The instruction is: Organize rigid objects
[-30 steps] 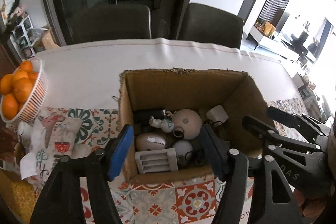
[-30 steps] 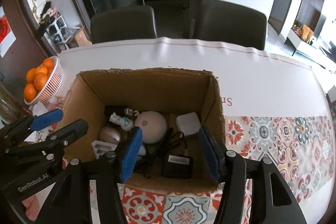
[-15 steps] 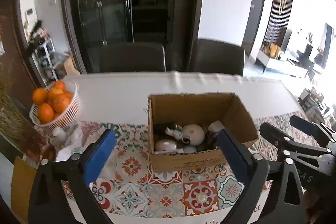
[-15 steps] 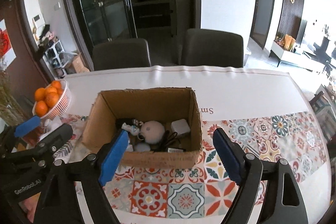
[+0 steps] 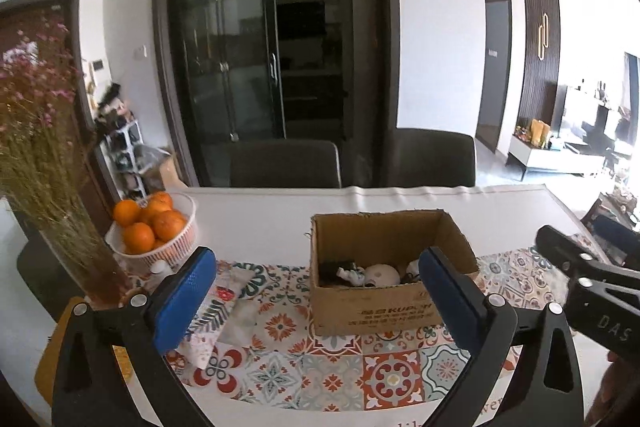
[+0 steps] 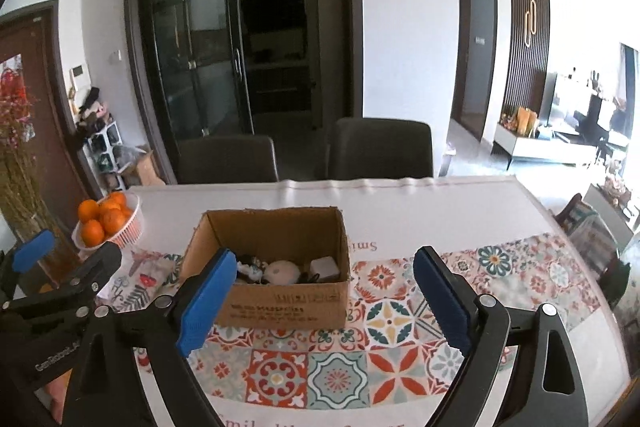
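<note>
An open cardboard box [image 5: 372, 311] stands on the patterned tablecloth; it also shows in the right wrist view [image 6: 280, 303]. Inside lie a round beige device [image 5: 382, 274], a small white figurine [image 5: 352, 273], a white square adapter [image 6: 325, 265] and dark cables. My left gripper [image 5: 316, 303] is open and empty, held back from the box and above the table. My right gripper [image 6: 320, 303] is open and empty, also back from the box. Each gripper shows at the edge of the other's view.
A white basket of oranges [image 5: 154, 227] stands at the table's left, with a vase of dried flowers [image 5: 44, 163] and a folded patterned cloth [image 5: 216, 307] near it. Two dark chairs [image 5: 286, 163] stand behind the table. The table's right edge [image 6: 560, 227] is near.
Both grippers have pulled up and back from just over the box, and both have opened wider. The box and its contents have stayed in place.
</note>
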### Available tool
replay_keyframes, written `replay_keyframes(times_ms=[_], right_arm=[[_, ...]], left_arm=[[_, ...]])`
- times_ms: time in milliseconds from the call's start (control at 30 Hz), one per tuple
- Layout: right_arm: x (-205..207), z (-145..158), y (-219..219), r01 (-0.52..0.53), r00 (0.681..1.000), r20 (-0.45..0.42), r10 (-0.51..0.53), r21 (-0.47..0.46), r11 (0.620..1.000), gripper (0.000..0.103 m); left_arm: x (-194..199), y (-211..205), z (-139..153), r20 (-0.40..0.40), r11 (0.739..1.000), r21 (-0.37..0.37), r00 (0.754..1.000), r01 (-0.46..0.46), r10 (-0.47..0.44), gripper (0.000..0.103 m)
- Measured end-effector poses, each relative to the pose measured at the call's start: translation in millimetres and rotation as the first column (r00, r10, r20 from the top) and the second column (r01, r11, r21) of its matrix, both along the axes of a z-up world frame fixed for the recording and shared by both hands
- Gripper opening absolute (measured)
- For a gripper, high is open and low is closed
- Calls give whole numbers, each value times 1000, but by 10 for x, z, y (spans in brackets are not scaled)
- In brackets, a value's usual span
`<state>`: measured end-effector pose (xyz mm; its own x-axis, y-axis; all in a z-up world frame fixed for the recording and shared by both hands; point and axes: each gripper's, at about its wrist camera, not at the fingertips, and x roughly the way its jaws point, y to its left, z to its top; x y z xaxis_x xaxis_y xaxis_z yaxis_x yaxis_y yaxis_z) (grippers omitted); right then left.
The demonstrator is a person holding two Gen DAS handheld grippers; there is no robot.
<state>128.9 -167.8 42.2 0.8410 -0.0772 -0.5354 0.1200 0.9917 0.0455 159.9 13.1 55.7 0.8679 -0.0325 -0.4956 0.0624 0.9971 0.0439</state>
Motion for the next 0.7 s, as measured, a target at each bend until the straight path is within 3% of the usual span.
replay_keyframes(times_ms=[267,700], right_arm=[[-341,65,26,28,997,72,-26,-24,999,92],[-592,159,6,20,993,115,-17,-21,1000,92]], left_arm=[[-328,-3,56,52,1000,26,999,0,-1,103],[-552,-32,191,98,1000,-2,995,21,-21,103]])
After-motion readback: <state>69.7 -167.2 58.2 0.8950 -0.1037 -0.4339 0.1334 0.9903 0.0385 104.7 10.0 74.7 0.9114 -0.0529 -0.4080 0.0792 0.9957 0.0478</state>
